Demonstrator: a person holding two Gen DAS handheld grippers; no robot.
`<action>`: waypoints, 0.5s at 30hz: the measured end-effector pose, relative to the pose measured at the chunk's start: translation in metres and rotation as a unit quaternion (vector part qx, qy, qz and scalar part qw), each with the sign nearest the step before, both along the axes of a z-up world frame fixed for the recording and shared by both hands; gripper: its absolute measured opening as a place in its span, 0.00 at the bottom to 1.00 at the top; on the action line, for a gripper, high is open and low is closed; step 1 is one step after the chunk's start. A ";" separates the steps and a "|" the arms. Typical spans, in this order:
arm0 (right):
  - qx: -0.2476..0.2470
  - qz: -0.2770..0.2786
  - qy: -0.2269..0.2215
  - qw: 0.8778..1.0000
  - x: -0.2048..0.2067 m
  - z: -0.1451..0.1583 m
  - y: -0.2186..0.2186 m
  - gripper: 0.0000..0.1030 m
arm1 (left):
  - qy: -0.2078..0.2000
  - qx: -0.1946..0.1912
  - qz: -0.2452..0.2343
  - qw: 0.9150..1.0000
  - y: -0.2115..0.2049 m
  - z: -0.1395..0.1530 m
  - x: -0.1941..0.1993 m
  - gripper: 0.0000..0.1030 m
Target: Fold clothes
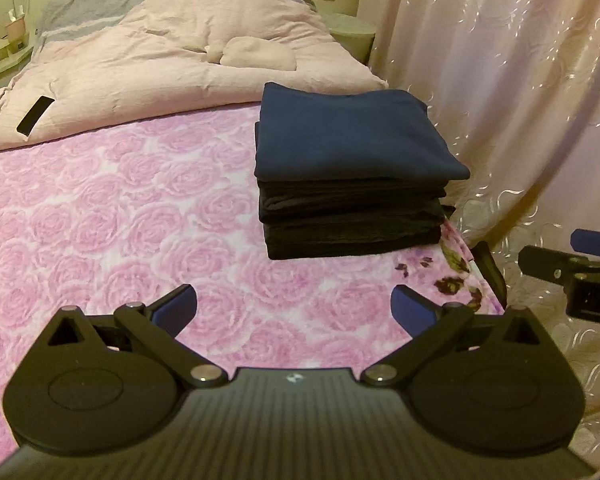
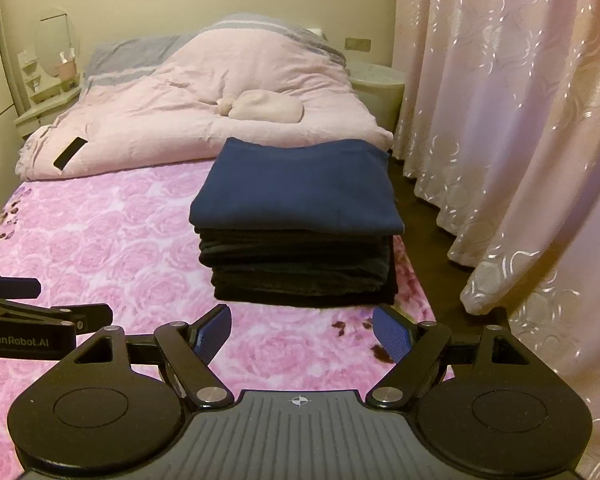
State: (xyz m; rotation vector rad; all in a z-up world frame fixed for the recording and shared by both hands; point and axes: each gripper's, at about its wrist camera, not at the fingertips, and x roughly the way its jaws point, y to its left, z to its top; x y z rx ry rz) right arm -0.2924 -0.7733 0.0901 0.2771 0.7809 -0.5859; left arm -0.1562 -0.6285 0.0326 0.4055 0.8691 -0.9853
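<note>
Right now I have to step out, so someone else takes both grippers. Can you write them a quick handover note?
Left gripper: open, empty, above the floral bedspread.
Right gripper: open, empty, facing the stack.
Folded clothes: one neat stack near the bed's curtain-side edge, navy piece on top, dark pieces beneath.
Done: everything in view is folded and stacked.
Left: no unfolded garment shows; look outside these views before stopping. The pink duvet lies rumpled behind the stack.

L gripper (image 1: 294, 312) & R gripper (image 2: 302, 334) side by side, jaws wide, empty.
</note>
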 end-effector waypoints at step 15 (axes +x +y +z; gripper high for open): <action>0.011 -0.001 0.004 1.000 -0.002 -0.002 -0.011 0.78 | -0.006 0.009 0.002 1.000 -0.006 -0.004 -0.007 0.99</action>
